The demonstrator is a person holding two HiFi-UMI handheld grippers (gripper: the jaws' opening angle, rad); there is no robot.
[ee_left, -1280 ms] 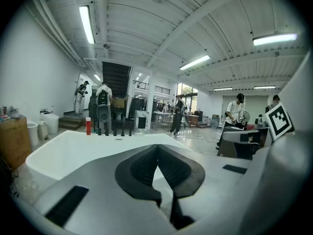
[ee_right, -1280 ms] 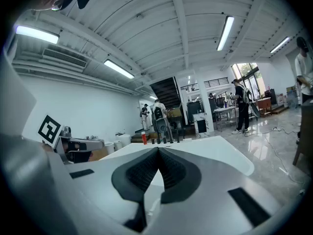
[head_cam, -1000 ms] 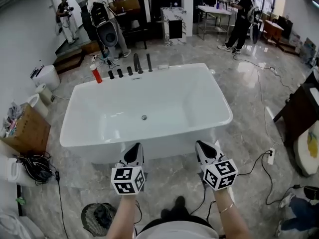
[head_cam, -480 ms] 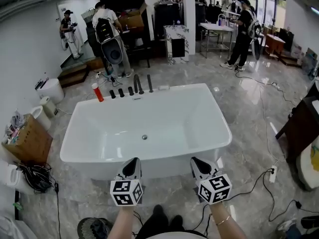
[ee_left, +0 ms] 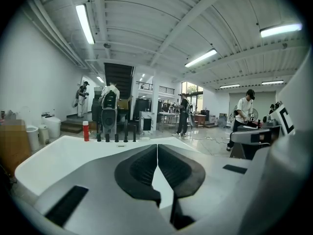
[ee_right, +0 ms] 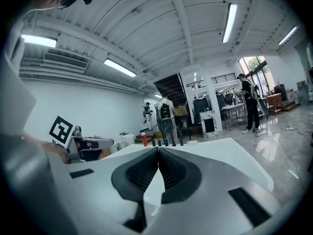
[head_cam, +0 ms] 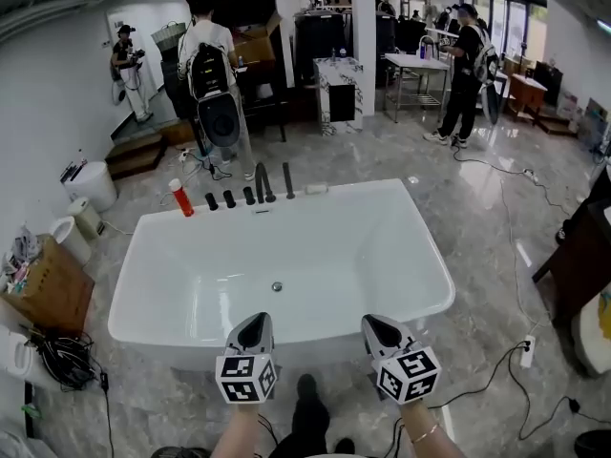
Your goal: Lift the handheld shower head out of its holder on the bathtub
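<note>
The white bathtub (head_cam: pixel 434 248) lies ahead of me. On its far rim stands a row of black fittings: knobs (head_cam: pixel 229 199), a spout (head_cam: pixel 261 183) and the thin upright handheld shower head (head_cam: pixel 287 180) in its holder. My left gripper (head_cam: pixel 253 324) and right gripper (head_cam: pixel 380 325) hover side by side over the tub's near rim, both shut and empty, far from the fittings. In the left gripper view the fittings (ee_left: pixel 125 132) show small beyond the shut tips (ee_left: pixel 157 146). The right gripper view shows them (ee_right: pixel 166 142) past its shut tips (ee_right: pixel 158 149).
A red bottle (head_cam: pixel 180 197) stands on the far rim, left of the knobs. A wooden box (head_cam: pixel 43 289), white buckets (head_cam: pixel 94 183) and cables (head_cam: pixel 62 359) lie left of the tub. People stand at the back (head_cam: pixel 211 51). A dark cabinet (head_cam: pixel 582 246) is at the right.
The tub now sits lower in the head view and more of the room behind shows. Both grippers have travelled with the person and stayed shut over the near rim.
</note>
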